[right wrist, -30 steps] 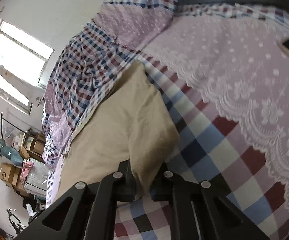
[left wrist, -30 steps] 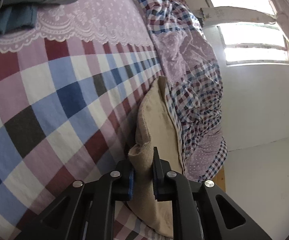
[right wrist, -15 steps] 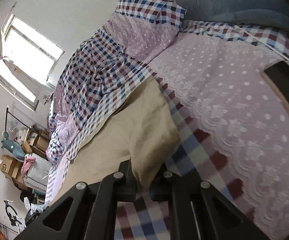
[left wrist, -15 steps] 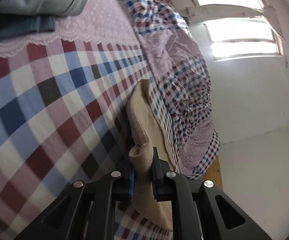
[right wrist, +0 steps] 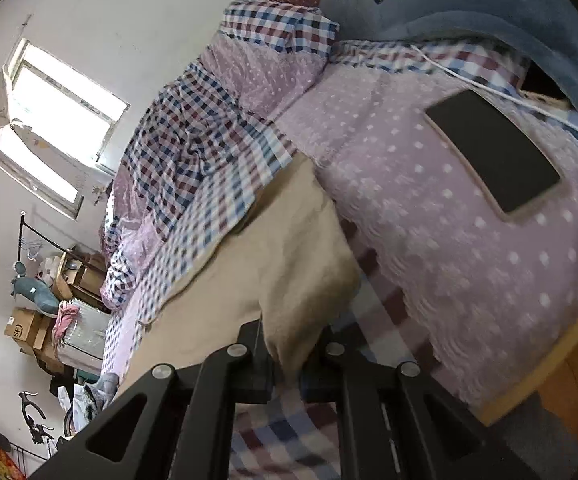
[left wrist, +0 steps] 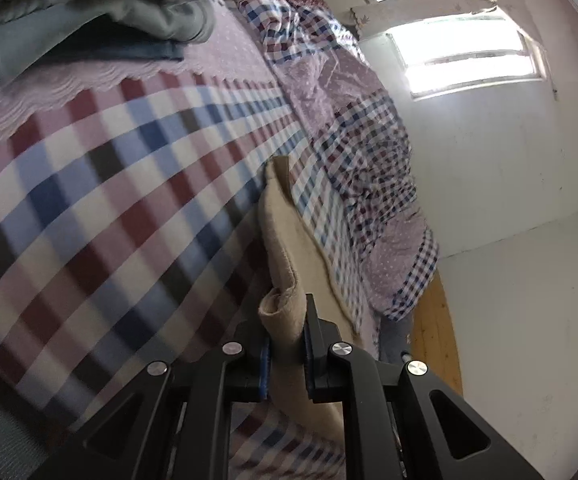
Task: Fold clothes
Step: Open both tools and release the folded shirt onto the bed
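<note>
left claw [left wrist: 285,340]: black frame, silver screws, blue pads | right claw [right wrist: 291,354]: black frame, silver screws, triangular cut-outs

Each wrist camera looks forward along its fingers, close over the bed [left wrist: 101,184]; both share the beige cloth [left wrist: 285,240] and window [right wrist: 57,128].

A lived-in home bedroom: ahead of each hand-held gripper spreads a bed [left wrist: 89,208] under a checked sheet, with a rumpled plaid quilt [right wrist: 193,152] heaped along the white wall below a bright window [left wrist: 461,52]. A phone [right wrist: 493,152] lies on the dotted pillow [right wrist: 469,248], and far off stand cardboard boxes [right wrist: 25,328] among household clutter
</note>
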{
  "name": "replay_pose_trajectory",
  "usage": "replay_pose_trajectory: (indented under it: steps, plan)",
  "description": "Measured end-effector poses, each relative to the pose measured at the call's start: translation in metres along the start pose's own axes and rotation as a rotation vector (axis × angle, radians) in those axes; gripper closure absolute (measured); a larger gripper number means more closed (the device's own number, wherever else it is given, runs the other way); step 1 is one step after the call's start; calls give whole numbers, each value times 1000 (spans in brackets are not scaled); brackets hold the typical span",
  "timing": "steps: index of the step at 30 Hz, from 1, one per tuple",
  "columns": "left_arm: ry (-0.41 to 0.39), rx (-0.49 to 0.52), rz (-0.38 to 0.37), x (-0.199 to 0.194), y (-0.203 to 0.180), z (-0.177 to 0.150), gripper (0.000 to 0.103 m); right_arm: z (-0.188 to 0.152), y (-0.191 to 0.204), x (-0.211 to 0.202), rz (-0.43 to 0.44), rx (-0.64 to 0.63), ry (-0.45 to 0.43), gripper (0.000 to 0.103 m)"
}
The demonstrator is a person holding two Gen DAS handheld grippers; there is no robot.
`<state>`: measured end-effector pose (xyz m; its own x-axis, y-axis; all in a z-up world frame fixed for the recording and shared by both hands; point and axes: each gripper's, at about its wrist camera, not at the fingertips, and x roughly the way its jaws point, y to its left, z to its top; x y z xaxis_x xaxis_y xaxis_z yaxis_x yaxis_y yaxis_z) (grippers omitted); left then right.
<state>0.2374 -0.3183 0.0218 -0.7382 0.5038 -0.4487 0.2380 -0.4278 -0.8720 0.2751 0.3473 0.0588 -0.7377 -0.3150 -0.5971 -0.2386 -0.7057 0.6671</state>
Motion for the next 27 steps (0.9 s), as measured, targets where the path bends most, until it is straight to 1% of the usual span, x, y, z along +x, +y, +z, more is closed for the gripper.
replay_pose_trajectory:
  steps: [2,5,7,9,10,11,12,13,14,15,16,18,19,20,21,22,23,25,26,27]
  plan:
    - [19,-19,22,1,6,-1,91,-3,-7,3,-2,14,19,96]
    - [25,-16,58,0,7,-2,89,-4,-14,6,-22,29,47,93]
    - [3,-18,83,-7,8,-2,88,-6,-18,3,-42,48,45,89]
    - [-37,-41,88,-21,14,1,88,-8,-23,-5,-83,74,26,86]
    - [-54,-50,84,-27,17,1,85,-9,-27,-9,-103,93,17,84]
    - [-68,-57,79,-32,19,2,78,-9,-32,-14,-124,119,8,84]
    - [-82,-63,73,-37,22,3,74,-9,-37,-20,-153,142,-10,84]
    - [-95,-62,72,-40,22,3,68,-9,-42,-30,-192,165,-45,84]
    - [-105,-53,72,-42,20,3,65,-8,-45,-40,-221,182,-83,83]
    - [-111,-39,72,-44,18,4,64,-7,-48,-48,-234,189,-110,83]
    - [-115,-24,71,-45,15,3,60,-5,-49,-53,-244,188,-129,80]
    - [-119,13,59,-44,9,1,52,-4,-45,-57,-245,156,-141,76]
    - [-117,32,51,-44,6,0,47,-4,-42,-58,-238,133,-148,72]
    - [-115,55,43,-44,1,-1,41,-5,-37,-57,-227,105,-151,66]
    - [-115,78,33,-43,-3,-3,39,-7,-30,-54,-214,68,-147,63]
    - [-115,101,23,-43,-8,-4,33,-9,-22,-49,-208,25,-140,58]
    - [-113,126,14,-42,-14,-6,27,-11,-14,-44,-202,-18,-132,56]
    - [-106,179,-1,-36,-26,-9,21,-16,4,-34,-189,-109,-117,55]
    - [-99,208,-3,-31,-33,-11,19,-19,13,-28,-183,-162,-107,53]
    - [-90,239,-3,-26,-40,-13,19,-22,20,-22,-179,-210,-96,51]
